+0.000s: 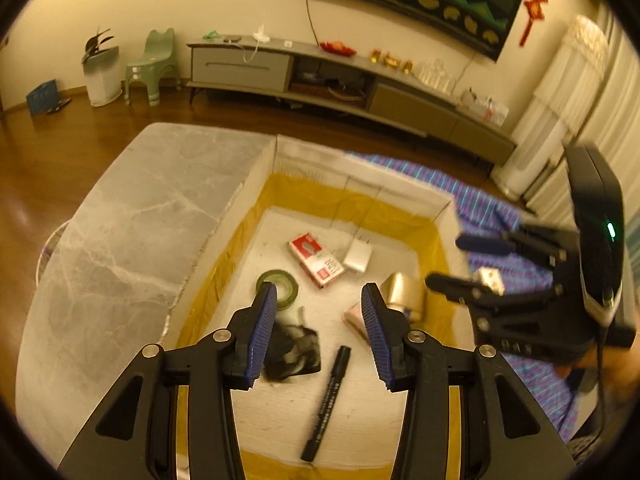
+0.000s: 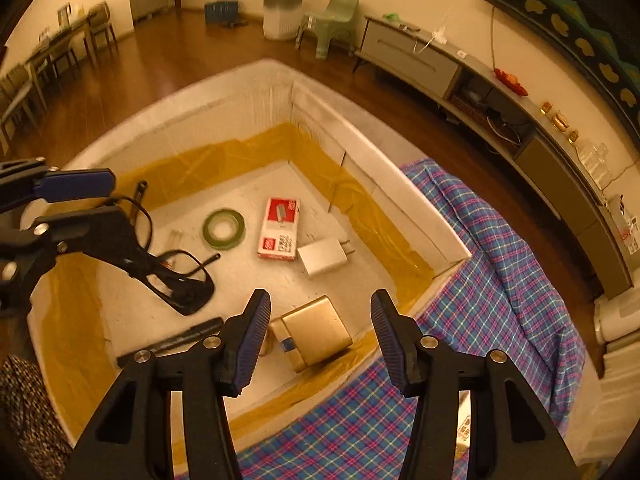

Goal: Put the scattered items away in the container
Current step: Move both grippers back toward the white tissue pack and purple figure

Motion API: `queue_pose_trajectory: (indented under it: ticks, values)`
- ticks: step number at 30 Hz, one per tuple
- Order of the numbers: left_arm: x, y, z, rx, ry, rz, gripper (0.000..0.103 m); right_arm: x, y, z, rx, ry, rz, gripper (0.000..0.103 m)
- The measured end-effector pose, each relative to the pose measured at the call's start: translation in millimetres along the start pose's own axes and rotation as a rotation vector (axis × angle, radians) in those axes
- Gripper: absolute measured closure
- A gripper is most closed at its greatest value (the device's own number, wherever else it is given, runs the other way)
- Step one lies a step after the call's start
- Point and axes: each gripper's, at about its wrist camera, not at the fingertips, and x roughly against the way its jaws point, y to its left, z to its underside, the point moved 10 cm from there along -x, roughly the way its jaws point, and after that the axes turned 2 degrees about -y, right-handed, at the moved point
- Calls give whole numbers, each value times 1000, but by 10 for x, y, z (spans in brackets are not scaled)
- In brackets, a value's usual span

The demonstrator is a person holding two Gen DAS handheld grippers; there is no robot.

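While the white box sits on the marble table beside the plaid cloth, it holds glasses, marker, green tape, red packet, charger, gold box. Left gripper and right gripper hover above it, fingers spread, empty.

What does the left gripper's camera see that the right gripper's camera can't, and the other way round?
Only the left view: a red hanging ornament on the wall.

Only the right view: dining chairs far off on the left.

Both: the white box holding the green tape roll, red carton, white charger, glasses, black marker and gold box.
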Motion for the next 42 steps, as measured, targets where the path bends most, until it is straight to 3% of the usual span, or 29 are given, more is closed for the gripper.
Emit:
queue_pose_trajectory:
  ticks: [6, 15, 22, 29, 33, 37, 42]
  values:
    - [345, -139, -66, 48, -49, 98, 56, 561, 172, 172, -78, -153, -78, 41]
    - [649, -633, 14, -63, -107, 86, 56, 1184, 382, 693, -178, -320, -198, 40]
    - [869, -1344, 114, -163, -190, 194, 56, 1570, 232, 1137, -300, -489, -237, 40]
    - [492, -2090, 355, -244, -110, 229, 56, 1641, -234, 1569, -409, -443, -175, 40]
    - [144, -2503, 556, -271, -36, 245, 53, 1711, -773, 1913, -428, -409, -45, 40]
    - [-261, -2824, 732, -296, 37, 245, 52, 1587, -1429, 2330, -446, -308, 70, 40]
    - [-877, -3053, 913, -385, 83, 139, 50, 1281, -2082, 2792, -474, -180, 161, 40]
